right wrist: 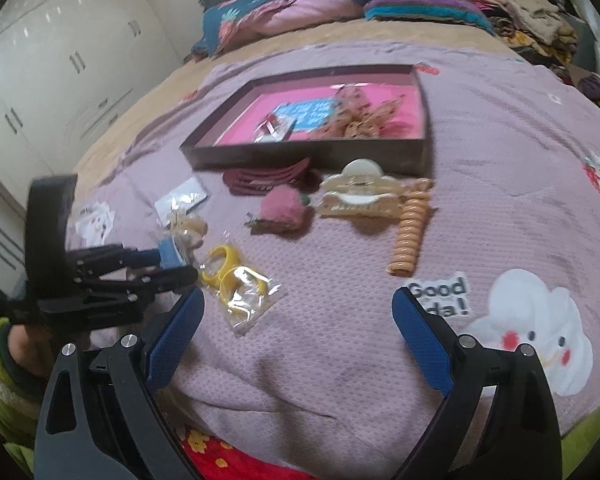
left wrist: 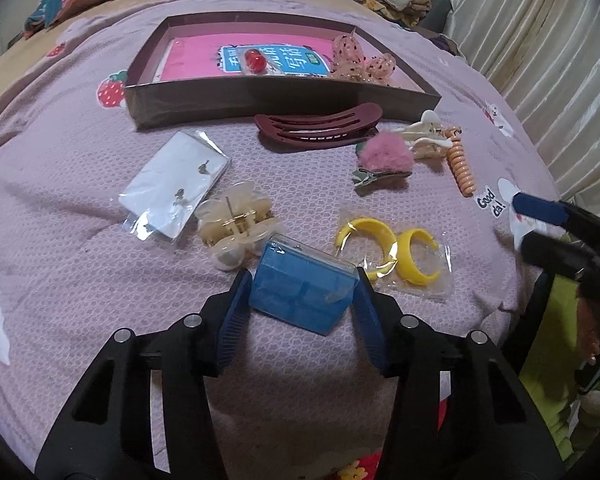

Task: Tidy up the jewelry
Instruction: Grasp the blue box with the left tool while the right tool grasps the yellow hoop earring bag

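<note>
A small clear box with a blue lining (left wrist: 304,292) lies on the lilac bedspread, and my left gripper (left wrist: 302,278) is shut on it, one blue pad against each side. The right wrist view shows that gripper (right wrist: 176,266) from the side with the box (right wrist: 169,254) at its tips. A bag of yellow hoop earrings (left wrist: 396,252) lies just right of the box. My right gripper (right wrist: 298,320) stands open over bare bedspread with nothing between its fingers. The dark tray (left wrist: 260,96) sits farther back and holds a pink booklet, a red clip (left wrist: 254,60) and a dotted bow (left wrist: 356,60).
Between box and tray lie a white earring card (left wrist: 176,184), a beige pearl claw clip (left wrist: 236,228), a maroon hair clip (left wrist: 320,128), a pink fluffy clip (left wrist: 384,156), a cream claw clip (left wrist: 424,140) and an orange coil tie (left wrist: 460,168). Pillows and clothes pile up behind.
</note>
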Motion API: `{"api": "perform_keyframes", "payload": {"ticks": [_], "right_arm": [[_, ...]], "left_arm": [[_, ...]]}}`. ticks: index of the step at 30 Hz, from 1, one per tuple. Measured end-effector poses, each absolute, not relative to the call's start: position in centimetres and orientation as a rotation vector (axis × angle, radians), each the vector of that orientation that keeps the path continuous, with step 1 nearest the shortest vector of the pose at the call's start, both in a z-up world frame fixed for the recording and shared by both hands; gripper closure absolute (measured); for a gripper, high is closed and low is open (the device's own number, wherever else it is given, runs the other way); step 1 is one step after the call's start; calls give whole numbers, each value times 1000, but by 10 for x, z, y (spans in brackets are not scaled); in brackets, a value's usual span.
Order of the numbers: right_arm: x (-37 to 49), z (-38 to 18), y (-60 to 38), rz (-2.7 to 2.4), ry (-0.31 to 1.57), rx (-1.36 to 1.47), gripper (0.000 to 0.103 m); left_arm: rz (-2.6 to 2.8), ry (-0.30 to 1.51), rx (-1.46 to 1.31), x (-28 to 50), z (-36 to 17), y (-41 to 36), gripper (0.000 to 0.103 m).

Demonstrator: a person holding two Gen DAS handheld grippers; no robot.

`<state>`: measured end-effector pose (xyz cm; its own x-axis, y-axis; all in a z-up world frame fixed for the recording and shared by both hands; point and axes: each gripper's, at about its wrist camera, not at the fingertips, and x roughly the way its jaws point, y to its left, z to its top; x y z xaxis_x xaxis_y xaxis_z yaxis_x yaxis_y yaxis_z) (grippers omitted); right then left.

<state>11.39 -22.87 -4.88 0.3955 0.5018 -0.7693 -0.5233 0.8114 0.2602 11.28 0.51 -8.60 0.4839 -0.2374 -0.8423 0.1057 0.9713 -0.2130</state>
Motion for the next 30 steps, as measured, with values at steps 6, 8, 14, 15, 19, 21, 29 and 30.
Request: {"api": "perform_keyframes", "payload": {"ticks": [6,8,14,15,19,21,29,30], "right_arm": [[116,-63,-192,723,992,-158,10],[117,-71,-176,751,999,-211,10],[118,-89,-142,797,1004,-334,14],[119,-92,-138,796,1006,-346,15],[124,-98,-132,782,1001,-370,35],[125,-97,-131,786,997,-364,50],[118,-82,-155,802,1005,-265,57],[117,-79,-158,803,1001,-255,57]], "left_arm": [[-196,1031,-158,103,-72,18,61],[-183,1026,-160,101,-67,24,61],[-146,1004,-170,101,-55,39,61],[-142,1002,-171,101,-54,41,61],[-135,1000,-179,103,-51,47,61],[-134,1001,-182,105,-50,49,61],[-144,992,-187,113,-43,47,61],[-149,989,-185,114,-41,45,61]]}}
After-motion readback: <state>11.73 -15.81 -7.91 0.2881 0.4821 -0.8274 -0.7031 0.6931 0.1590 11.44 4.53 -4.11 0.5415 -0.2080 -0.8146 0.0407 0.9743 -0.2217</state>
